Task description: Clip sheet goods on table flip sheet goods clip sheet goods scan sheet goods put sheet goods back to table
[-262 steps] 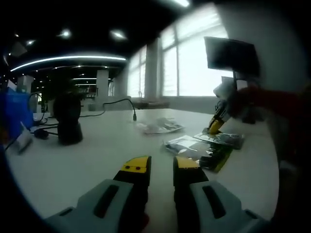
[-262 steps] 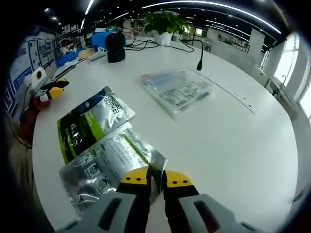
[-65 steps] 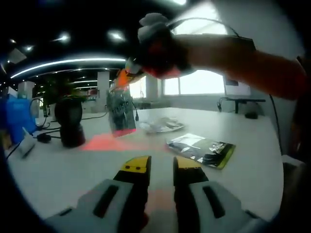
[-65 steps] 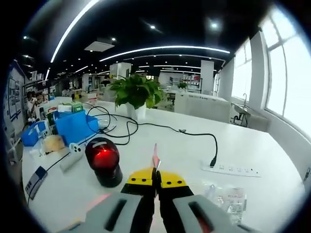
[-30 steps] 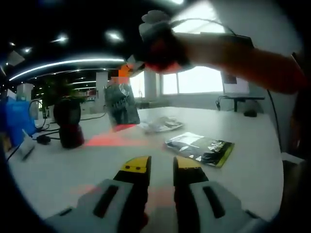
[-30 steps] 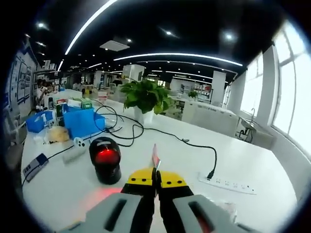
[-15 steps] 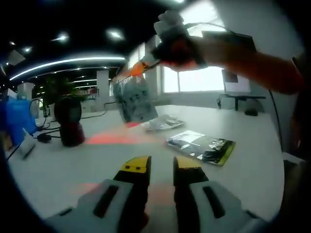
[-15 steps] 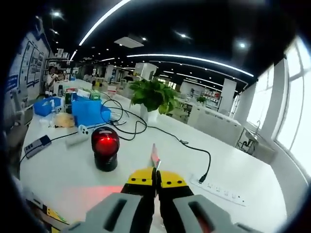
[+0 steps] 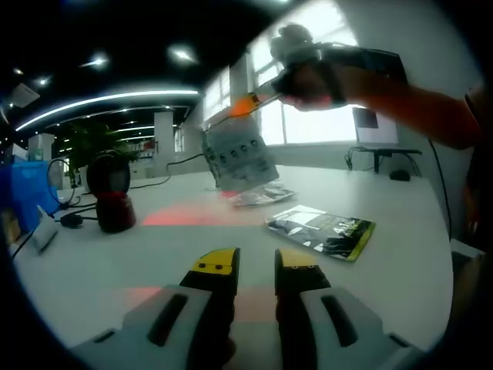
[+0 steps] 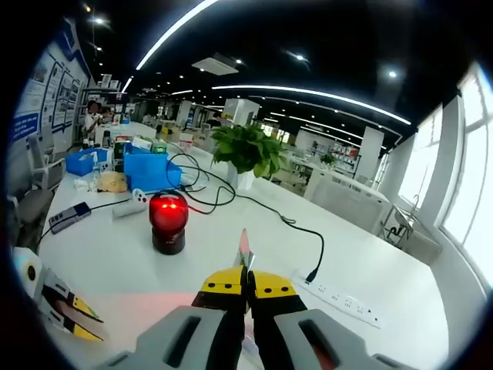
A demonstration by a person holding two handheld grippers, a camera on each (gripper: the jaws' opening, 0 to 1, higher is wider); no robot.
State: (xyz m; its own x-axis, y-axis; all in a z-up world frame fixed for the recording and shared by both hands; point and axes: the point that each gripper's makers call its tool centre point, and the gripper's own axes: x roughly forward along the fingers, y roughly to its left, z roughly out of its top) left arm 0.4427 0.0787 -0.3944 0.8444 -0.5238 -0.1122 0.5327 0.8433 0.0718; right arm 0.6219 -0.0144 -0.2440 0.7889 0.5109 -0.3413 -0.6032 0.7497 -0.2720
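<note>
**Pouch held up over the table, scanner glowing red**

In the left gripper view, the right gripper [image 9: 250, 100] comes in from the upper right of the frame, its orange tips pinched on the top corner of a silver pouch [image 9: 237, 158]. The pouch hangs in the air above the white table [image 9: 154, 247], tilted, its printed face turned toward the camera — well clear of the tabletop. At the left of the frame stands the black scanner [image 9: 109, 189], and a band of red light lies across the table in front of it. The left gripper [image 9: 254, 262] sits low at the bottom centre, its yellow-tipped jaws a little apart with nothing between them. To the right of centre a green and black pouch [image 9: 323, 230] lies flat on the table, and behind the hanging pouch a clear packet [image 9: 258, 196] rests on the surface.

In the right gripper view, the jaws at the bottom centre are closed together on a thin edge of the pouch, seen end-on — a sliver rising just above the tips. Ahead, the scanner shows its red window, left of centre. A potted plant [image 10: 245, 154] stands beyond it, with a power strip [image 10: 339, 299] at the right.
</note>
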